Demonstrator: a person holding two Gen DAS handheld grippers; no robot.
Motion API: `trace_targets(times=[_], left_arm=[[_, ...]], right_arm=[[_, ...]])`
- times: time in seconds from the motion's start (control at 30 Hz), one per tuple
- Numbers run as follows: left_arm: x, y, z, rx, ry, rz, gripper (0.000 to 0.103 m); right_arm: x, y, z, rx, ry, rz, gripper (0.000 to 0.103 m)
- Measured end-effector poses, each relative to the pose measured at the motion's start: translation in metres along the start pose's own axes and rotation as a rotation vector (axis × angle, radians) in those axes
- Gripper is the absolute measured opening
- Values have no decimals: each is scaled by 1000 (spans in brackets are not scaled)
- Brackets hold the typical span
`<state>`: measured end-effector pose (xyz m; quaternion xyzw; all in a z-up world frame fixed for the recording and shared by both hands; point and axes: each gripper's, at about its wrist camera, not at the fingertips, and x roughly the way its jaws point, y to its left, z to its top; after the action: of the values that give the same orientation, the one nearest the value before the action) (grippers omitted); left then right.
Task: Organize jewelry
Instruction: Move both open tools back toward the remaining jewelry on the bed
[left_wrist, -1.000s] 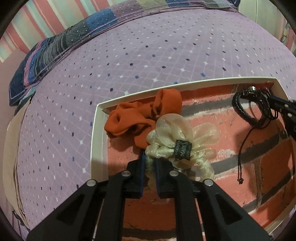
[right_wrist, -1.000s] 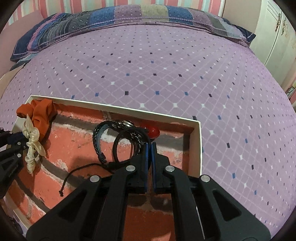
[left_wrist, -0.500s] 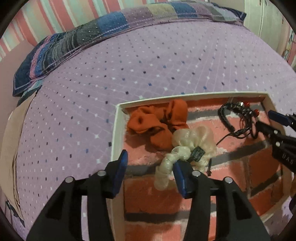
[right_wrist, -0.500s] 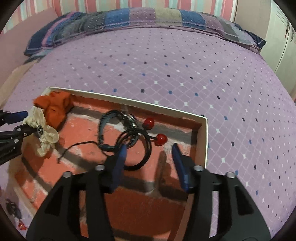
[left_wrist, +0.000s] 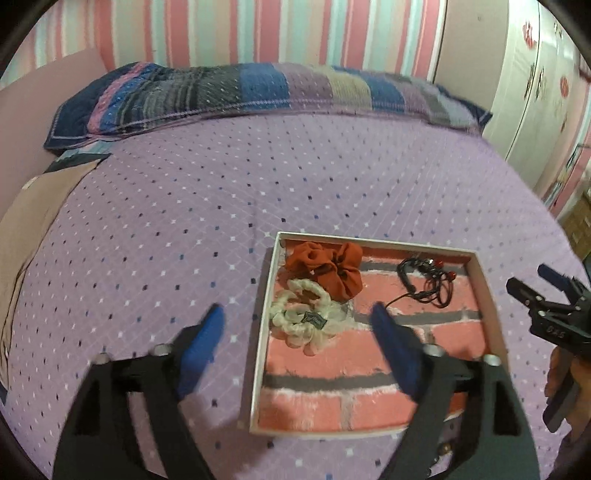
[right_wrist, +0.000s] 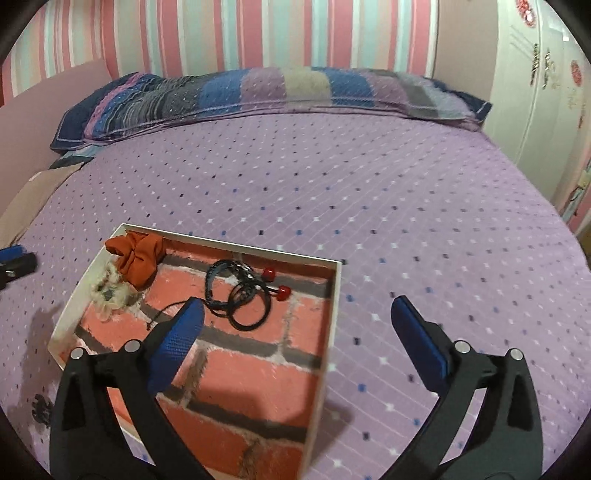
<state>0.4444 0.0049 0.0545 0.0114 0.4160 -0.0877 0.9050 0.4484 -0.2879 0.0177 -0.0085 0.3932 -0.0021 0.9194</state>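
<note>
A shallow white-rimmed tray (left_wrist: 484, 295) with a brick-pattern floor lies on the purple bedspread; it also shows in the right wrist view (right_wrist: 332, 306). In it lie an orange scrunchie (left_wrist: 328, 267) (right_wrist: 138, 254), a cream scrunchie (left_wrist: 303, 321) (right_wrist: 109, 290), and black cord bracelets with red beads (left_wrist: 428, 282) (right_wrist: 240, 291). My left gripper (left_wrist: 299, 332) is wide open and empty, raised above the tray's left edge. My right gripper (right_wrist: 295, 328) is wide open and empty, above the tray's right side; it also shows at the right of the left wrist view (left_wrist: 543, 291).
A striped patchwork pillow (left_wrist: 258, 92) (right_wrist: 258, 92) lies at the head of the bed. A white wardrobe (right_wrist: 535, 92) stands at the right. A small dark item (right_wrist: 40, 406) lies on the bedspread left of the tray.
Both grippers have opened wide, letting go of the cream scrunchie and the bracelets, and have pulled back and up from the tray.
</note>
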Motion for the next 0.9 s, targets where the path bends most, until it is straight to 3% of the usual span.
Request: trace_targets(times=[0.17, 0.43, 0.63, 0.9], left_arm=[[-32, 8, -11, -17, -27, 3, 87], [-85, 4, -45, 2, -104, 50, 90], [-113, -5, -91, 41, -142, 96, 91], [-139, 9, -154, 10, -144, 136, 91]], right_arm=[[-23, -6, -13, -6, -2, -39, 99], [-72, -2, -38, 2, -58, -22, 99], [-116, 5, -72, -21, -120, -41, 99], [-162, 1, -130, -4, -174, -58, 99]])
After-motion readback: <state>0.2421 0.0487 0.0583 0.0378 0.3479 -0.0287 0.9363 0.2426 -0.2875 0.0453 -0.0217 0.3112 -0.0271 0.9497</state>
